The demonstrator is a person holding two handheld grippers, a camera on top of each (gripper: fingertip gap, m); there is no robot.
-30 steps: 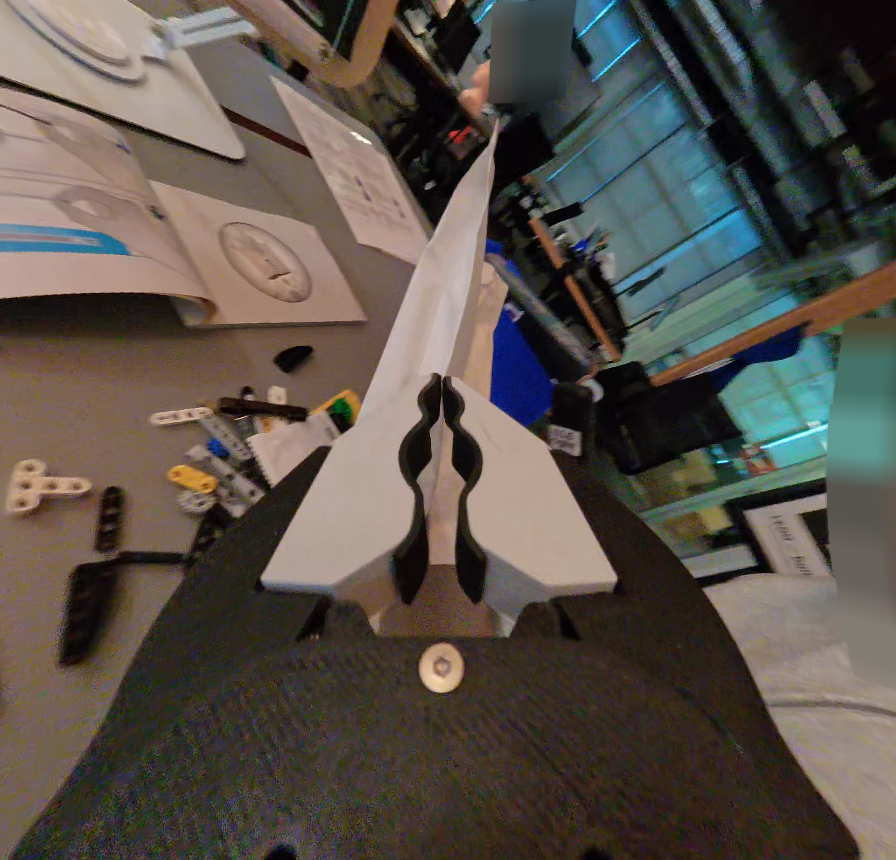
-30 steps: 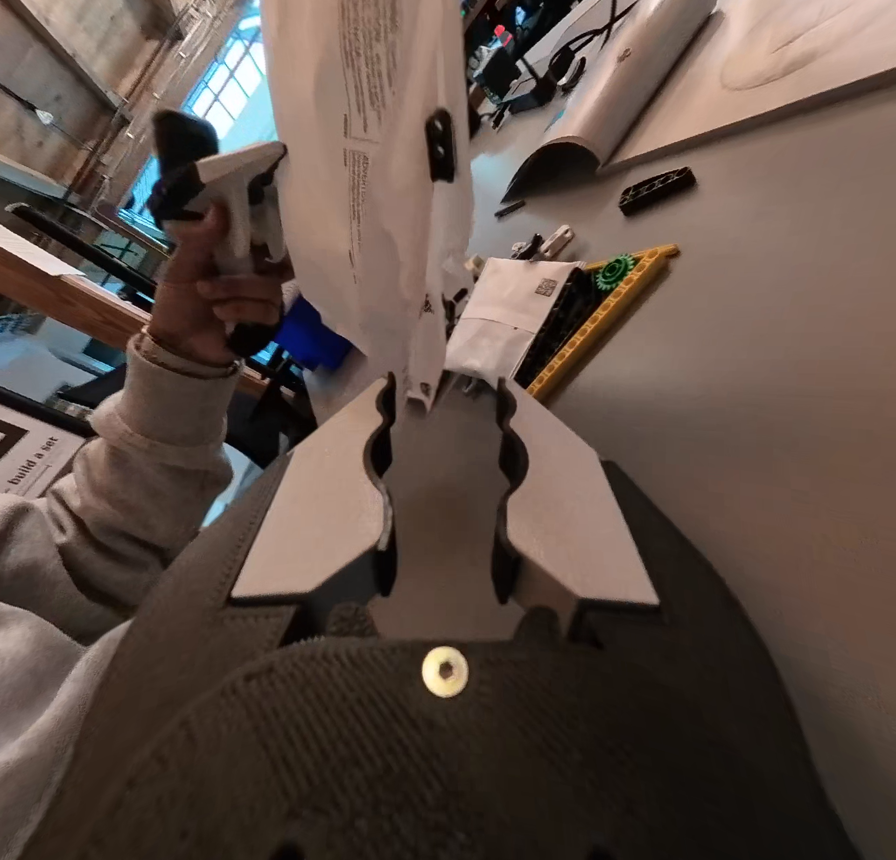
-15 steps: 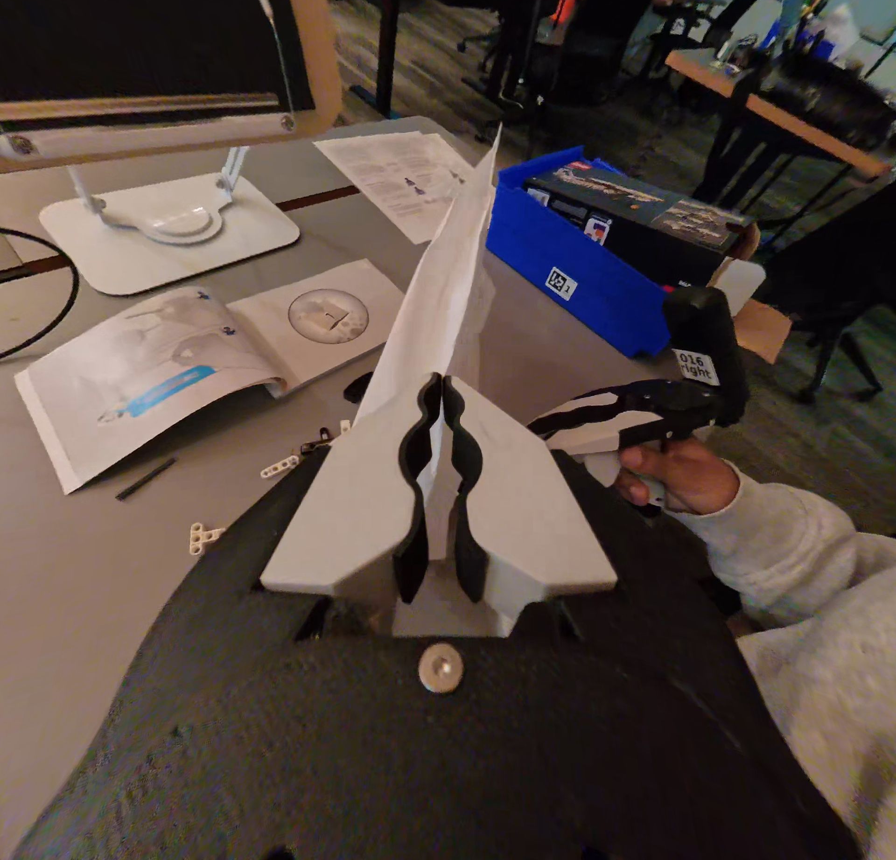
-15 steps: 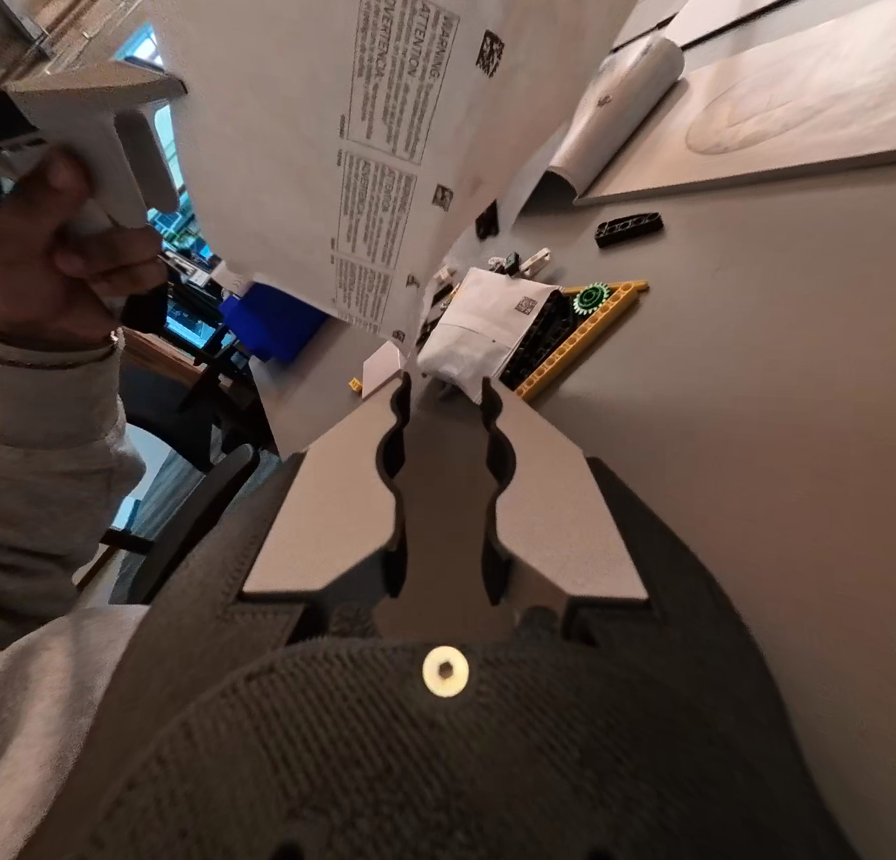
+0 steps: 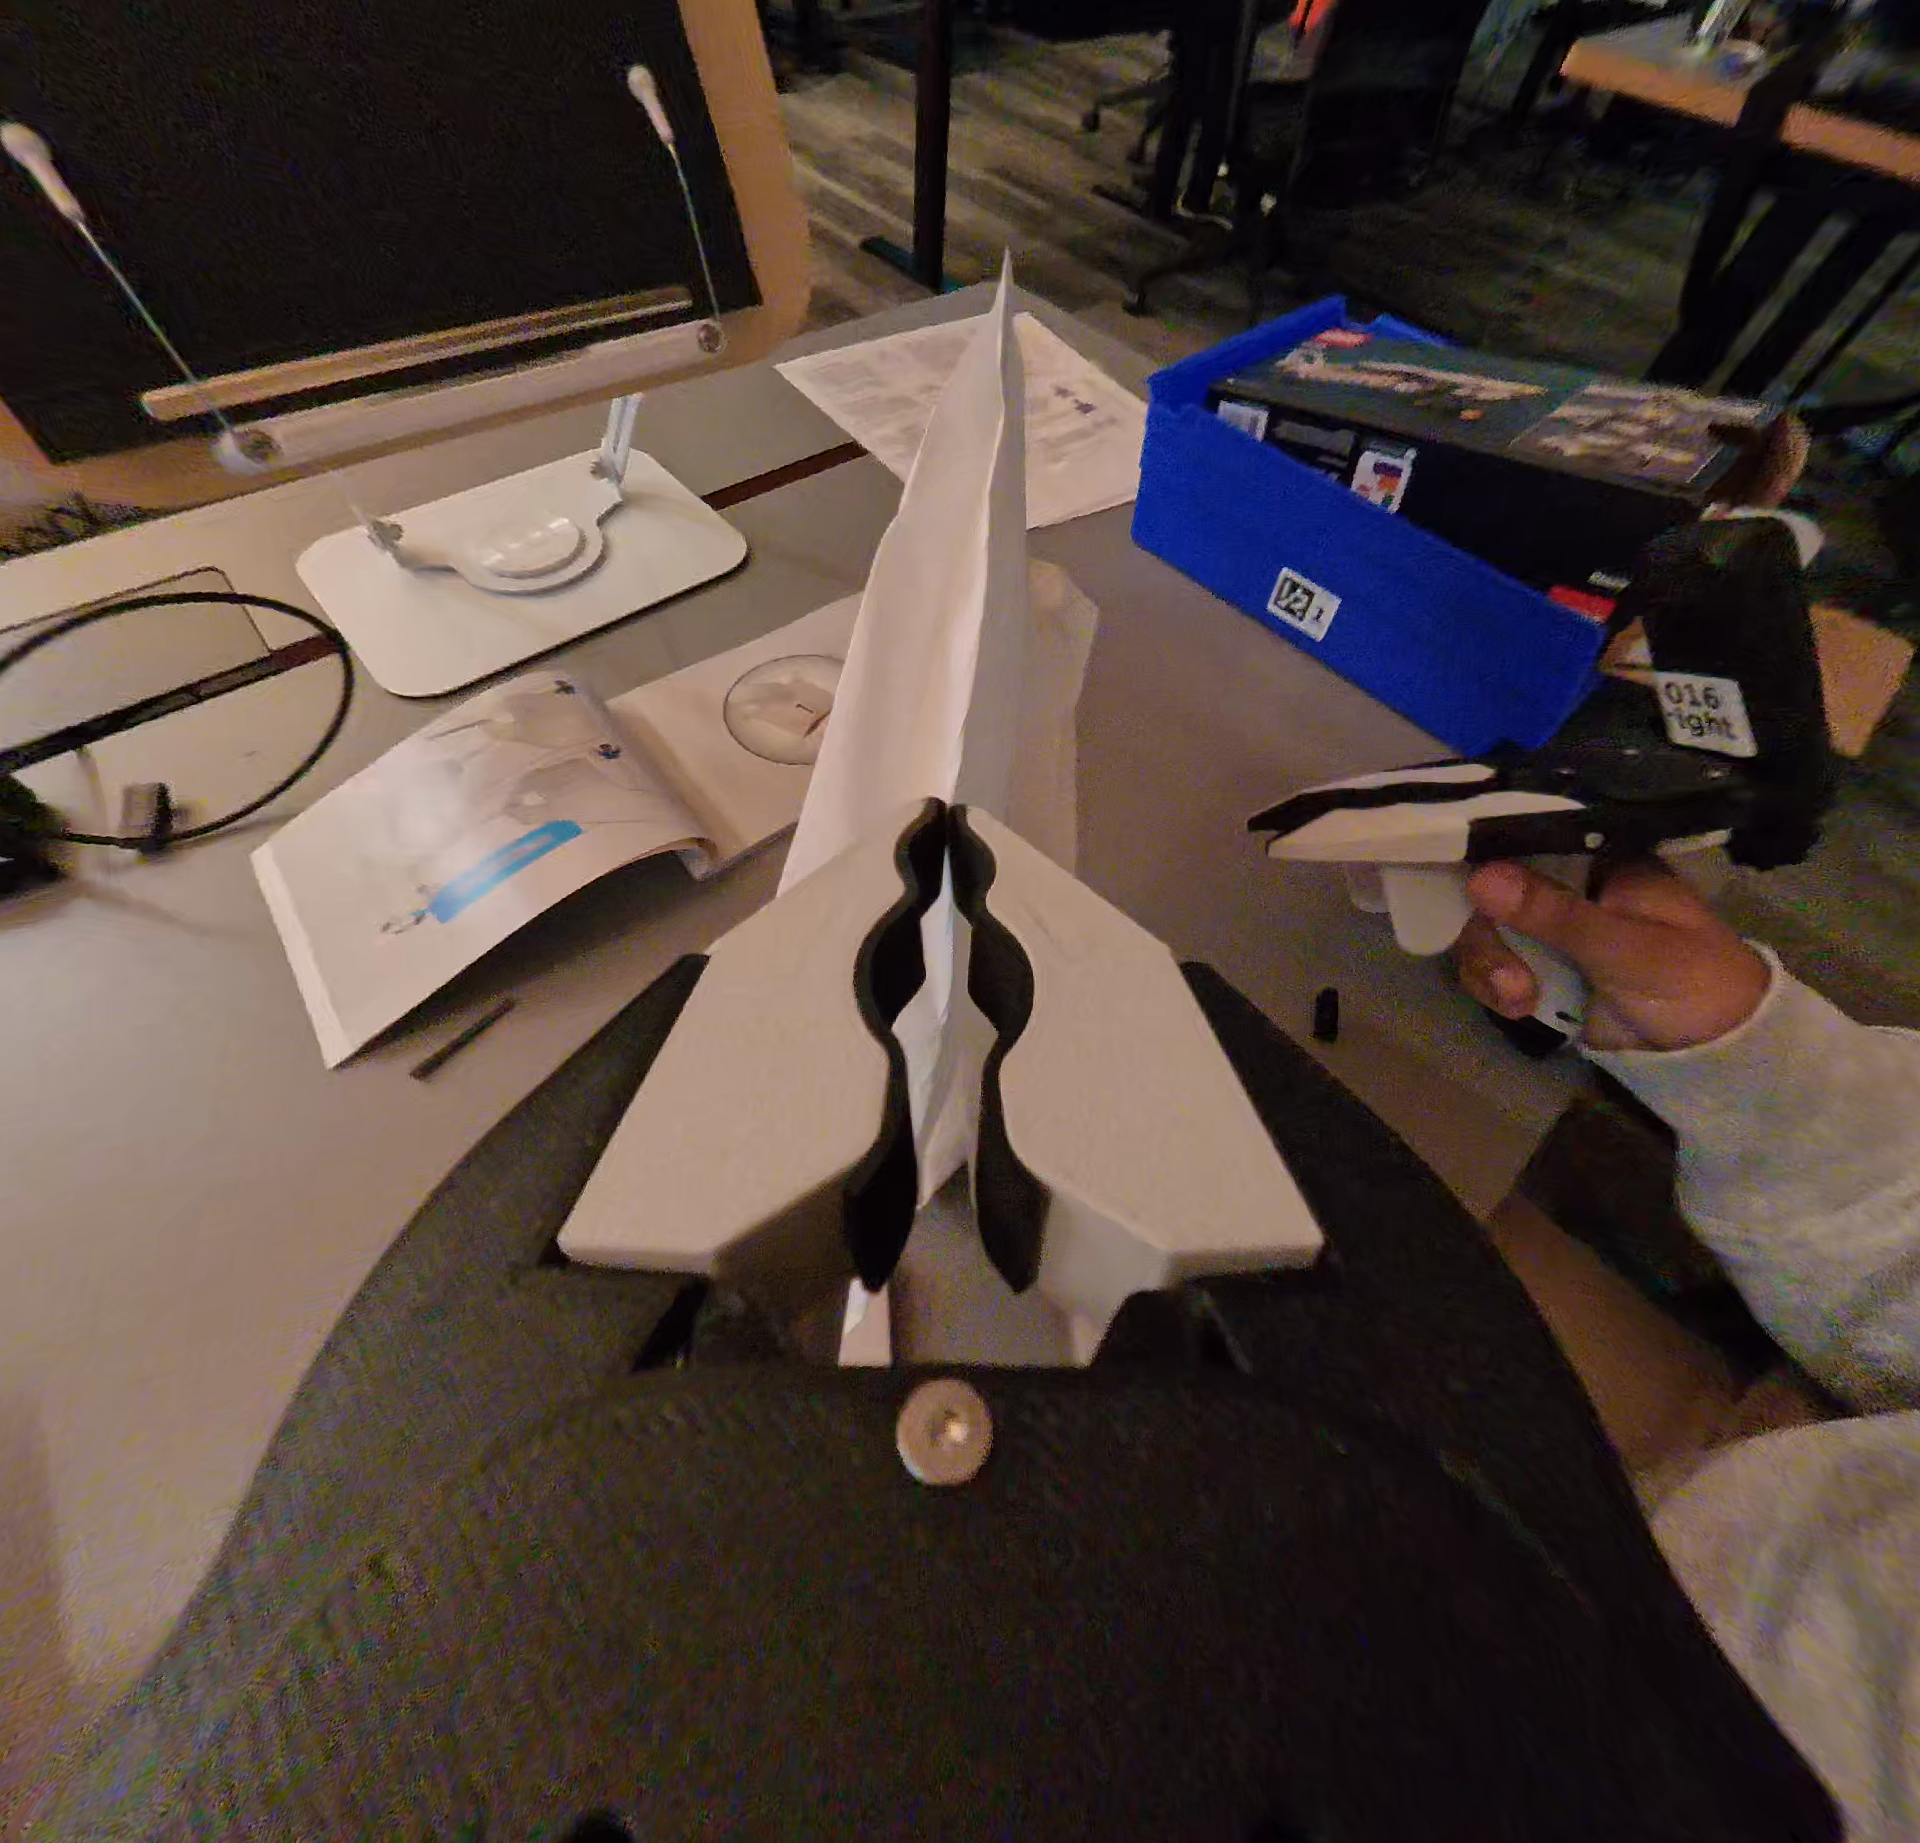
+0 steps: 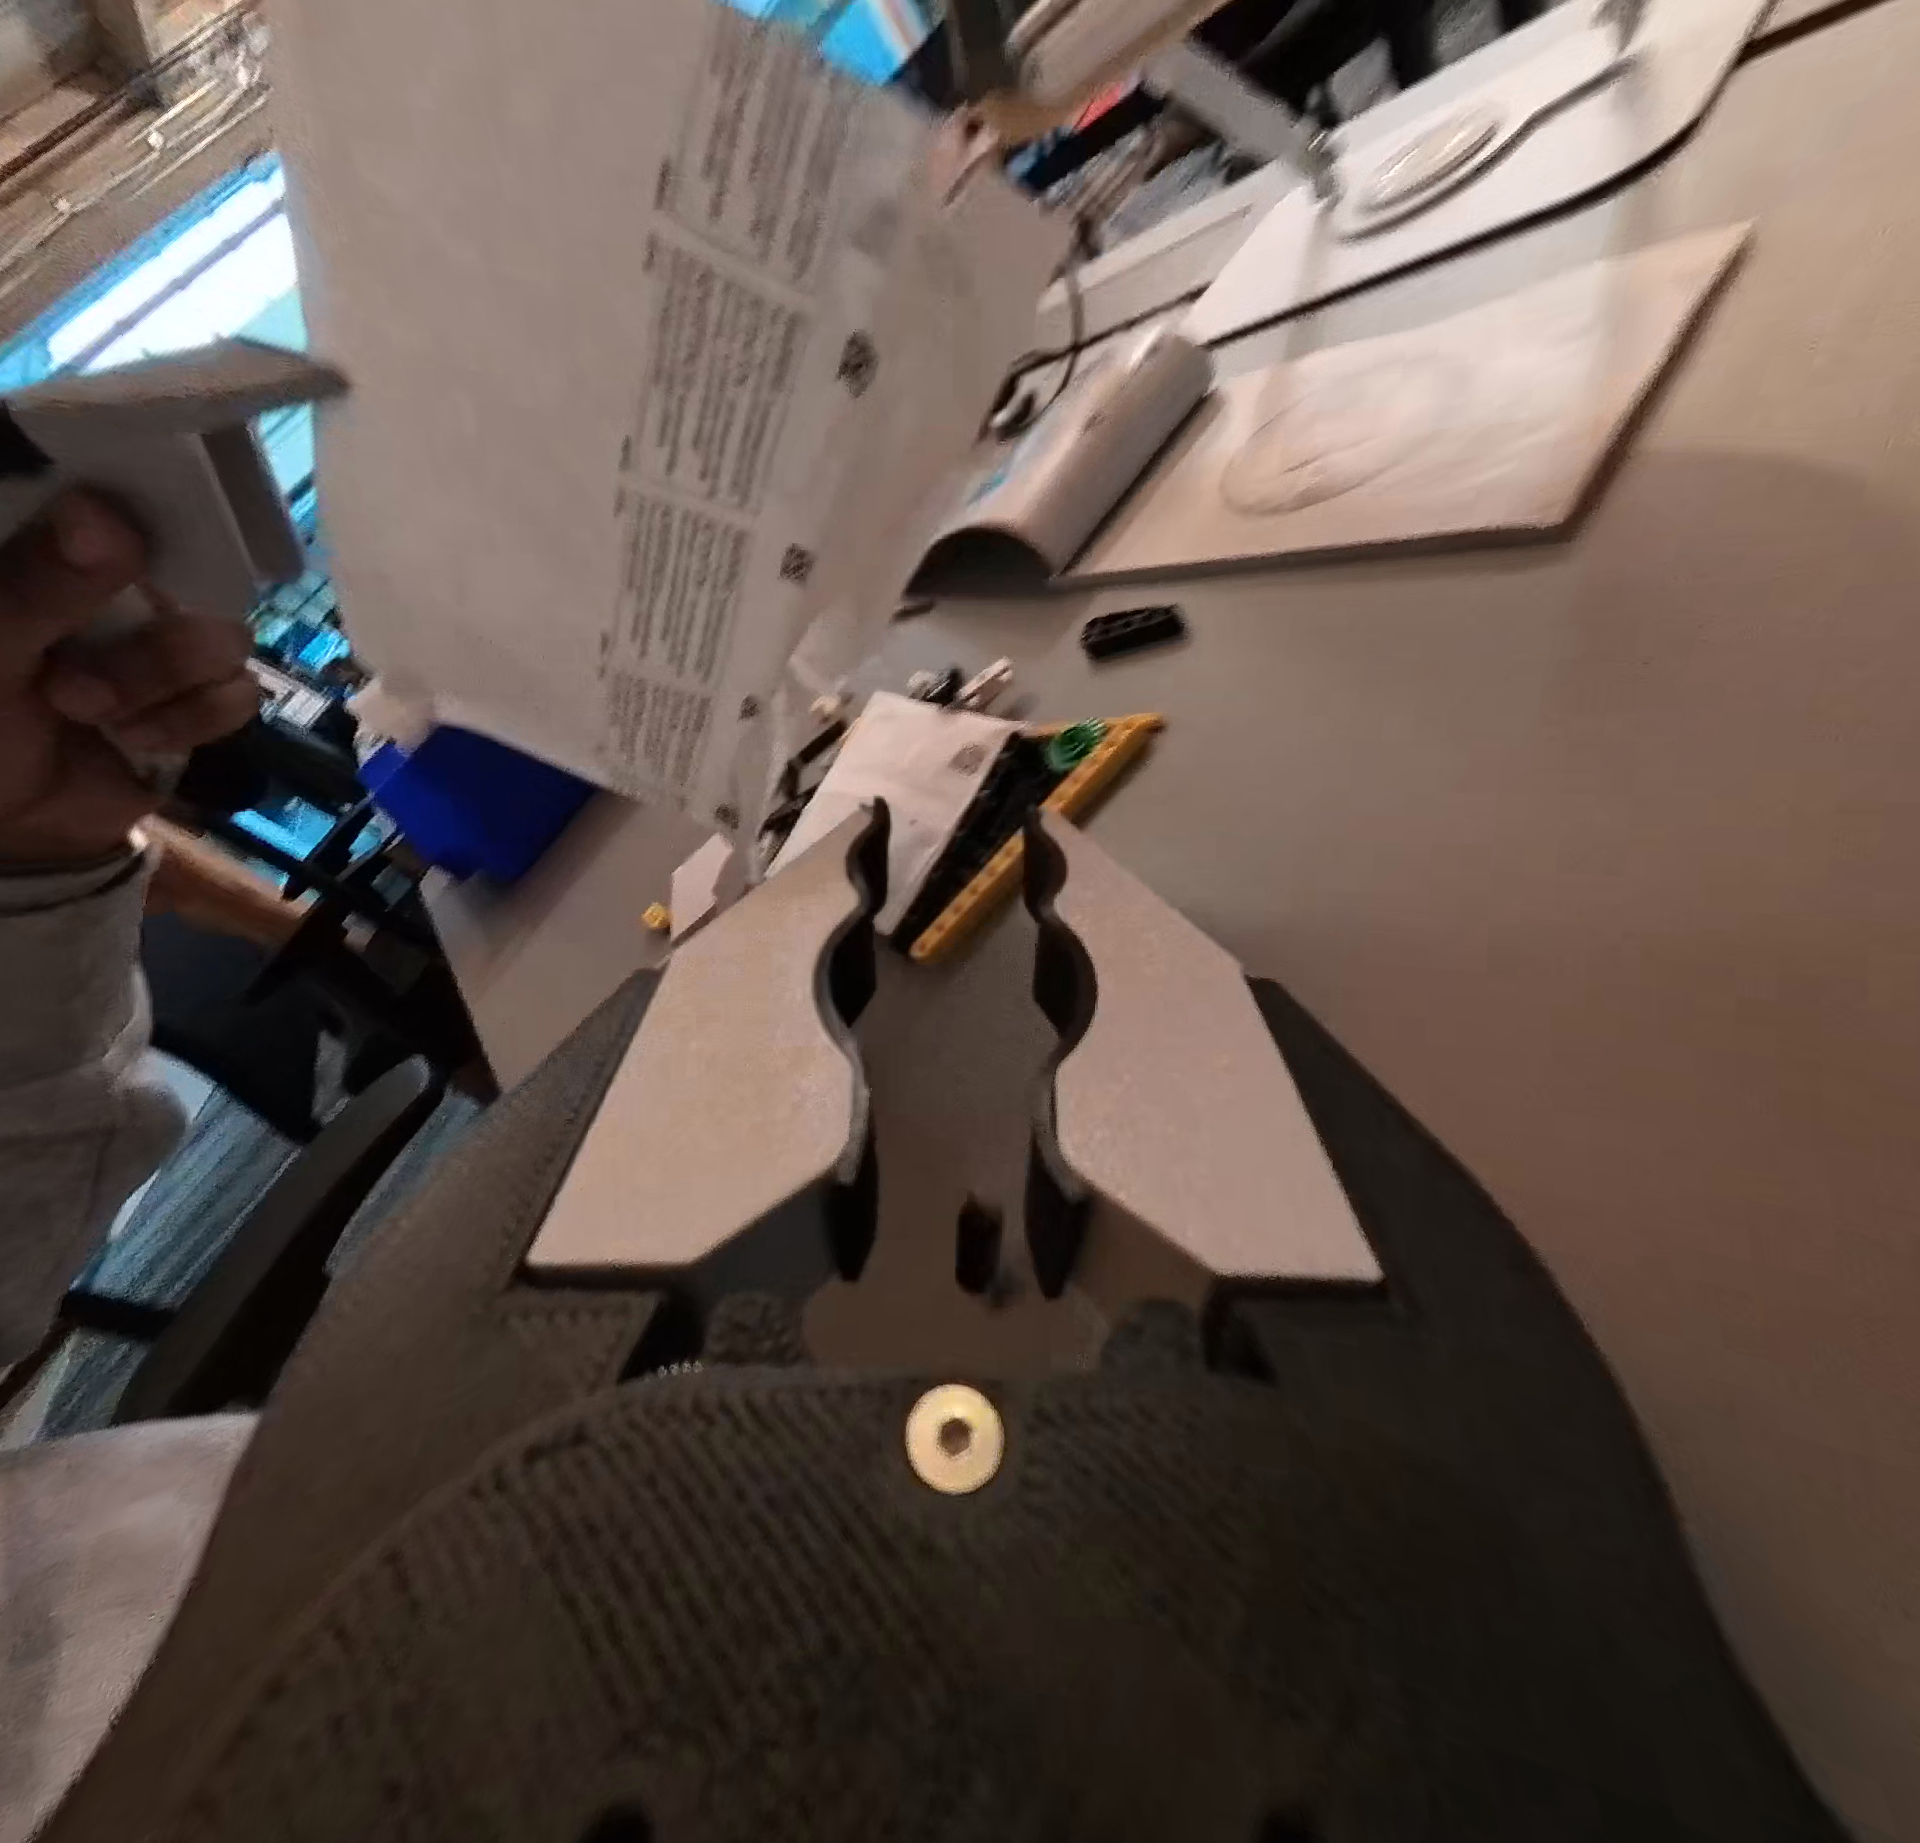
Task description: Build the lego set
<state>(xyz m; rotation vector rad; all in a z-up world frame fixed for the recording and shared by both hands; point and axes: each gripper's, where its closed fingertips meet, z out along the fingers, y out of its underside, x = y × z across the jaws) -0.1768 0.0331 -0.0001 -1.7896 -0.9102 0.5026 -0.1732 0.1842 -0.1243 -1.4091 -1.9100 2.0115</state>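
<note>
My left gripper (image 5: pixel 948 819) is shut on a white paper parts bag (image 5: pixel 935 588) and holds it edge-on above the grey table (image 5: pixel 187 1118). The right wrist view shows the bag's printed side (image 6: pixel 582 359), hanging from the left gripper (image 6: pixel 156 432) at the upper left. My right gripper (image 6: pixel 956 837) is open and empty, low over the table. It also shows at the right of the left wrist view (image 5: pixel 1283 827), apart from the bag. Ahead of it lie a second white bag (image 6: pixel 914 765), a yellow beam (image 6: pixel 1049 848), a green gear (image 6: pixel 1070 749) and a black beam (image 6: pixel 1132 630). A small black piece (image 6: pixel 977 1243) lies between its fingers' bases.
An open instruction booklet (image 5: pixel 488 837) lies left of the bag, with a black axle (image 5: pixel 462 1037) by it. A blue bin (image 5: pixel 1340 567) holding a dark box stands at the right. A screen on a white stand (image 5: pixel 520 557), a cable (image 5: pixel 260 713) and a sheet (image 5: pixel 1081 422) sit behind. Left tips to right tips: about 20 centimetres. The black beam (image 6: pixel 1132 630) is about 15 centimetres from my right fingertips and 25 centimetres from my left.
My left gripper has tipped from pointing out at the room to looking down at the table, still holding the bag. My right gripper has drawn back from under the bag. A small black piece now lies beneath it.
</note>
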